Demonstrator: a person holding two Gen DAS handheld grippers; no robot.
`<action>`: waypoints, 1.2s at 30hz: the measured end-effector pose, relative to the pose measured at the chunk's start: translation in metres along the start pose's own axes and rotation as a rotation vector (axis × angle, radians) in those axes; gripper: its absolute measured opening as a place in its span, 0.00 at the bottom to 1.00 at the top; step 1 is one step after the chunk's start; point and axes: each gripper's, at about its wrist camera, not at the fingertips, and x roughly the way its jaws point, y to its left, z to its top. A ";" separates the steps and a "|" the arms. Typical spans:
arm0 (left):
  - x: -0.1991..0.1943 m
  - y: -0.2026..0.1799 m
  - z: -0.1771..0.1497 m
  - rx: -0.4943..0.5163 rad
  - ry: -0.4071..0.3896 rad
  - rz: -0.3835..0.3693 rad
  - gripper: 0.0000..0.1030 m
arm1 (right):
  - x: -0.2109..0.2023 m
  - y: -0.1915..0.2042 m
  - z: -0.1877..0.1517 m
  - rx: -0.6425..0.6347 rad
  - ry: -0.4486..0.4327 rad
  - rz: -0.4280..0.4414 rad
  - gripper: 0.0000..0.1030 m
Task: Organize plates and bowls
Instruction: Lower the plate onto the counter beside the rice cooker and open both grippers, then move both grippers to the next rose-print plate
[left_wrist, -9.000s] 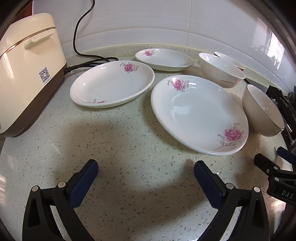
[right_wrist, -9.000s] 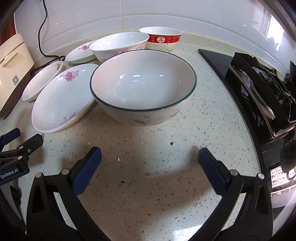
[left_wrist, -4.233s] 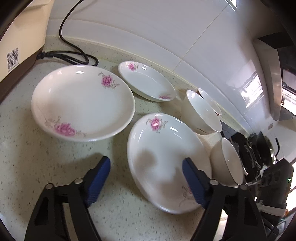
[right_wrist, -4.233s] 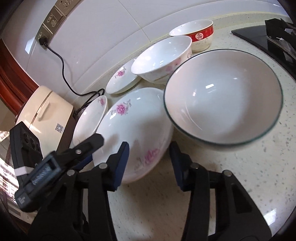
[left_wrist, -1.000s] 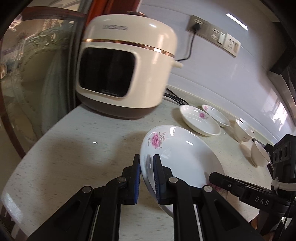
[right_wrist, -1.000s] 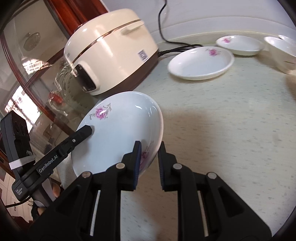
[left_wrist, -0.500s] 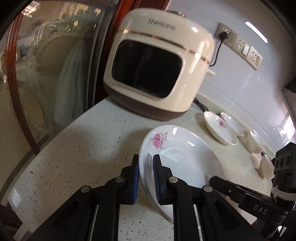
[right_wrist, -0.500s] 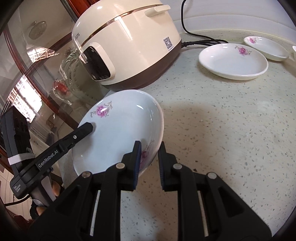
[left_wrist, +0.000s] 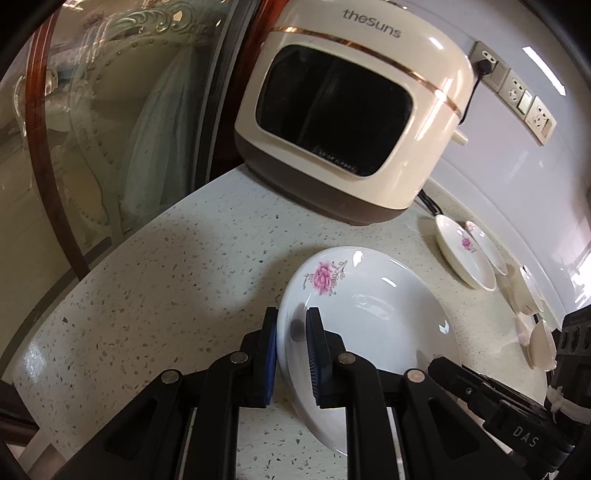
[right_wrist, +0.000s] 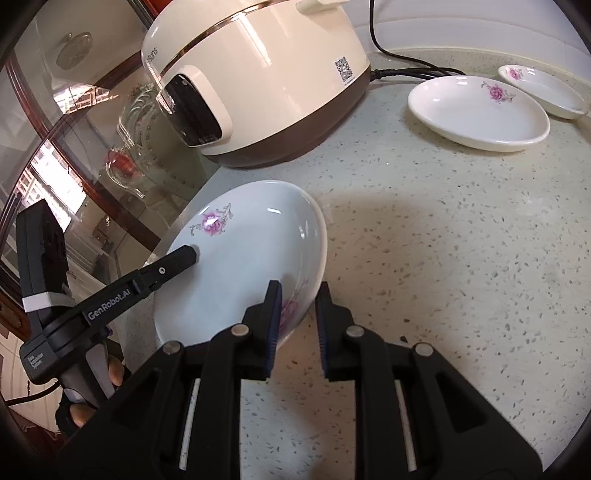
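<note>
A large white plate with pink flowers (left_wrist: 369, 314) (right_wrist: 243, 266) is held between both grippers, tilted, low over the speckled counter (right_wrist: 443, 277) in front of the rice cooker. My left gripper (left_wrist: 291, 325) is shut on the plate's left rim, and its tip shows in the right wrist view as the left gripper (right_wrist: 188, 254) near the flower. My right gripper (right_wrist: 299, 295) is shut on the opposite rim, by the second flower. In the left wrist view the right gripper (left_wrist: 439, 363) reaches the plate's far edge. I cannot tell whether the plate touches the counter.
A cream rice cooker (left_wrist: 351, 122) (right_wrist: 258, 74) stands just behind, with its cord running to a wall socket. Two smaller flowered plates (right_wrist: 480, 110) (right_wrist: 543, 88) lie further right, and bowls (left_wrist: 528, 291) beyond them. A glass cabinet door (left_wrist: 110, 129) borders the counter's left edge.
Both grippers have carried the plate leftward, closer to the rice cooker and the counter's end, and slightly lower. Both stay shut on its rims.
</note>
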 end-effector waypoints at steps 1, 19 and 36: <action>0.001 0.000 0.000 -0.005 0.005 0.006 0.18 | 0.000 0.001 0.000 -0.003 0.002 0.006 0.24; -0.041 -0.048 0.001 0.125 -0.170 0.048 0.83 | -0.041 -0.044 -0.003 0.235 -0.175 0.084 0.67; 0.022 -0.215 0.051 0.124 -0.095 -0.100 0.92 | -0.090 -0.145 0.048 0.233 -0.229 -0.302 0.74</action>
